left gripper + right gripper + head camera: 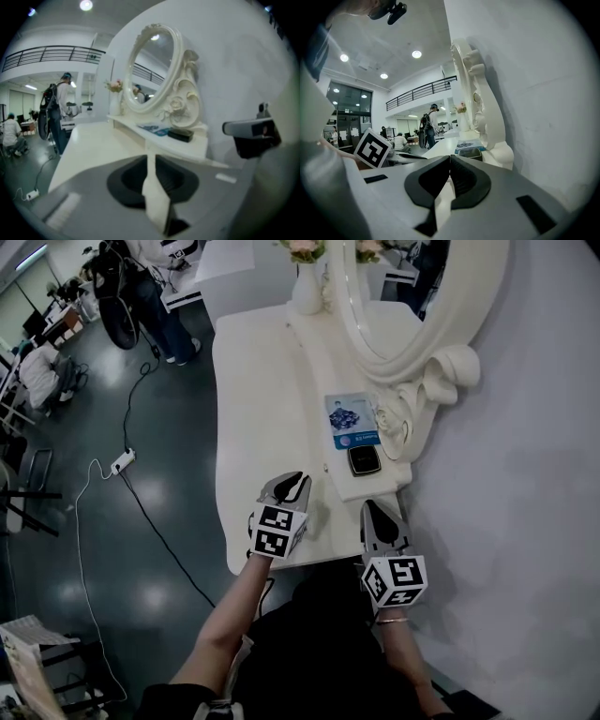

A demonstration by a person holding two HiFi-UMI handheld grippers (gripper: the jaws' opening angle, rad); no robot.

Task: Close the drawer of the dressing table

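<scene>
The white dressing table (pixel 258 409) runs away from me, with a raised shelf (pixel 323 371) along the wall under an oval mirror (pixel 412 306). No drawer stands out from it in any view. My left gripper (pixel 299 480) hovers over the table's near end, just left of the shelf's front corner (pixel 148 146). Its jaws are open by a narrow gap with nothing between them (pixel 149 159). My right gripper (pixel 373 510) is by the shelf's near end at the wall, and its tips (pixel 450 158) meet, shut on nothing.
On the shelf lie a blue packet (pixel 352 421) and a black box (pixel 364 459), with a vase of flowers (pixel 307 287) at the far end. A person with a backpack (pixel 141 287) stands beyond the table. A cable and power strip (pixel 123 462) lie on the floor to the left.
</scene>
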